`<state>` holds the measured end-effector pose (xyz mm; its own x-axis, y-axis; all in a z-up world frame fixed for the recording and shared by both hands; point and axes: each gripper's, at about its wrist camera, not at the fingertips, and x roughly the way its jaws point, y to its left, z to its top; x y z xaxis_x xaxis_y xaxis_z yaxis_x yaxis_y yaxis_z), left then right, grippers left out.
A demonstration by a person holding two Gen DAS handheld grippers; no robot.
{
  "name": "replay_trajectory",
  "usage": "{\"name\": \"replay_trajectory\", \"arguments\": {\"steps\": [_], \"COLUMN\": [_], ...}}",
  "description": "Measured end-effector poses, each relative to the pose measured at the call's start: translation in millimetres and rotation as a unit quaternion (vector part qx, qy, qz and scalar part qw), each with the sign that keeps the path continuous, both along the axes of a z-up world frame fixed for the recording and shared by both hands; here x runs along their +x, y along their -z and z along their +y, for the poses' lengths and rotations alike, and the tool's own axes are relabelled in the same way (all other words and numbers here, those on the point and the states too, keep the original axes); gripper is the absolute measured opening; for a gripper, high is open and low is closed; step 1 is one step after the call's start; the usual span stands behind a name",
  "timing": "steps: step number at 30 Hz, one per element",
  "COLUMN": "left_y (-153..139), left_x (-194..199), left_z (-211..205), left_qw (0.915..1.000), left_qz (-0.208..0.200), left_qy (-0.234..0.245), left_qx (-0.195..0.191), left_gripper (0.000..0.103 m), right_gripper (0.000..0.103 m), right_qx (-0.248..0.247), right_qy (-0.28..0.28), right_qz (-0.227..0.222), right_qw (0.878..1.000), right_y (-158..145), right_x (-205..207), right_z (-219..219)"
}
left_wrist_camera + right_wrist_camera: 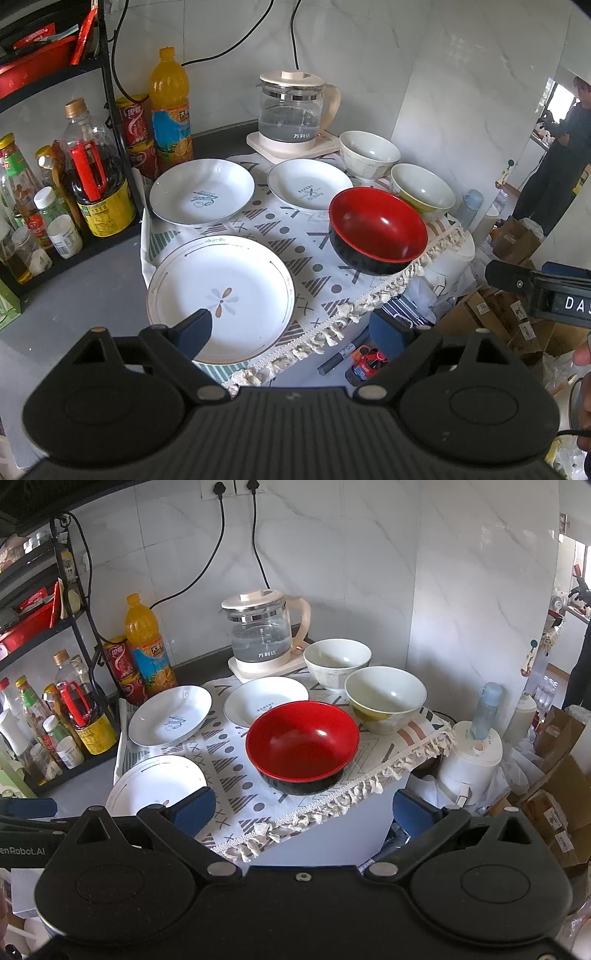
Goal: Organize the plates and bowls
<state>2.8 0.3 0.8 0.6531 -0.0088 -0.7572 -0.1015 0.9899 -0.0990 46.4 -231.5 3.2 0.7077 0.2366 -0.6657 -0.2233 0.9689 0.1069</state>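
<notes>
Three white plates lie on a patterned cloth: a flower plate [221, 295] nearest, a plate with blue script [202, 191] behind it, and a smaller plate [309, 189] to its right. A red-and-black bowl [377, 230] stands at the cloth's right edge, with a yellow-sided bowl [422, 192] and a white bowl [368, 155] behind. My left gripper [291, 332] is open and empty, its left finger over the flower plate's near rim. My right gripper [304, 808] is open and empty, in front of the red bowl [302, 745].
A glass kettle [291, 110] on its base stands at the back by the wall. Bottles and cans [92, 177] fill a black rack on the left. The cloth's fringed edge [369, 299] overhangs the counter; boxes and a white appliance [476, 760] sit below right.
</notes>
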Motion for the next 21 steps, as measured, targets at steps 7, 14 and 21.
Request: {"name": "replay_trajectory", "arguments": {"steps": [7, 14, 21], "left_y": [1.5, 1.2, 0.8], "left_x": [0.9, 2.8, 6.4], "left_z": [-1.7, -1.5, 0.2], "left_qw": [1.0000, 1.0000, 1.0000], "left_qz": [0.001, 0.002, 0.004], "left_qy": [-0.001, -0.001, -0.002], "left_qx": [-0.001, -0.002, -0.003], "left_gripper": [0.091, 0.091, 0.091], "right_gripper": [0.103, 0.103, 0.103], "right_qx": [0.001, 0.000, 0.001], "right_qy": [-0.002, -0.002, -0.003], "right_qz": [-0.001, -0.001, -0.002], "right_qw": [1.000, 1.000, 1.000], "right_y": [0.8, 0.3, 1.0], "right_x": [-0.7, 2.6, 3.1], "right_z": [0.3, 1.9, 2.3]}}
